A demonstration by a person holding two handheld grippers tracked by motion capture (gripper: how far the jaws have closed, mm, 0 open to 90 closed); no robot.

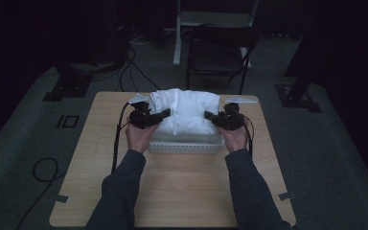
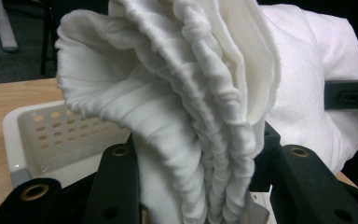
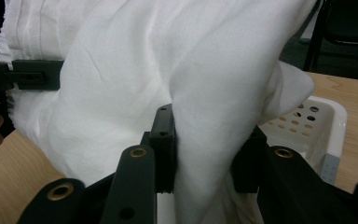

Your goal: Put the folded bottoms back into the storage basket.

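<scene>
**White cloth held at both ends above the perforated basket**

High view: a person at a wooden table [image 1: 172, 191] grips a bunched white cloth [image 1: 187, 111] from either side, the left gripper [image 1: 159, 116] at its left end and the right gripper [image 1: 212, 118] at its right. The bundle hangs over a white perforated basket [image 1: 184, 144], which stands on the table just in front of the hands. This looks like the step of carrying the cloth over the basket, or lowering it in; the next move would call for both hands to sink together, so that the cloth settles inside the walls and does not drape over the rim.

Left gripper view: the jaws are drawn in tight on a thick, gathered edge of the cloth [image 2: 186, 121], with pleated folds squeezed between them. The basket [image 2: 51, 135] lies below and to the left, its holed wall plain to see. The other gripper's jaw pokes in at the far right.

Right gripper view: the jaws are pinched on a smooth fold of the cloth [image 3: 205, 140], which stands up between them. The basket's corner [image 3: 321, 126] shows at the right, below the cloth.
</scene>
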